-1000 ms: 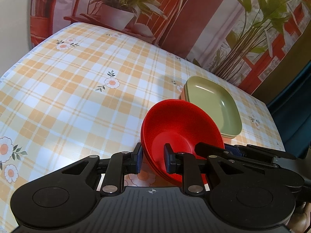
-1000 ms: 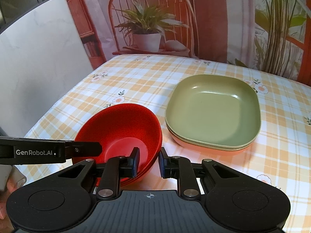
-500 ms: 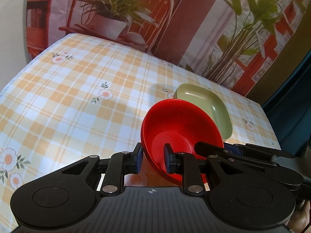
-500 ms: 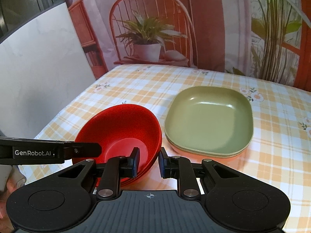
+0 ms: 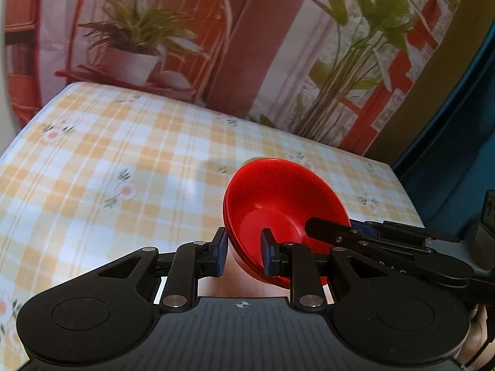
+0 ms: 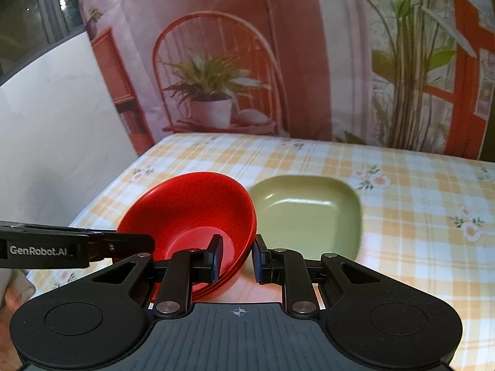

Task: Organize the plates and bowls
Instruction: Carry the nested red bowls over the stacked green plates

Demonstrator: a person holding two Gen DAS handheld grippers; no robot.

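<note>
A stack of red bowls [image 5: 278, 198] is held up above the checked tablecloth [image 5: 123, 167]. My left gripper [image 5: 243, 252] is shut on the near-left rim of the stack. My right gripper [image 6: 236, 255] is shut on the opposite rim of the same red bowls [image 6: 191, 207]. The other gripper's fingers show in each view, at the right in the left wrist view [image 5: 340, 232] and at the left in the right wrist view [image 6: 123, 245]. A stack of green square plates [image 6: 309, 213] lies on the table beyond the bowls; in the left wrist view the bowls hide almost all of it.
The table's far edge meets a printed backdrop [image 6: 278, 61] of a chair and plants. A white wall [image 6: 62, 139] stands at the left. A dark blue curtain [image 5: 458, 154] hangs past the table's right edge.
Both grippers have lifted the red bowl stack higher off the table. The green plates look smaller and farther below, and in the left wrist view the bowls now cover them.
</note>
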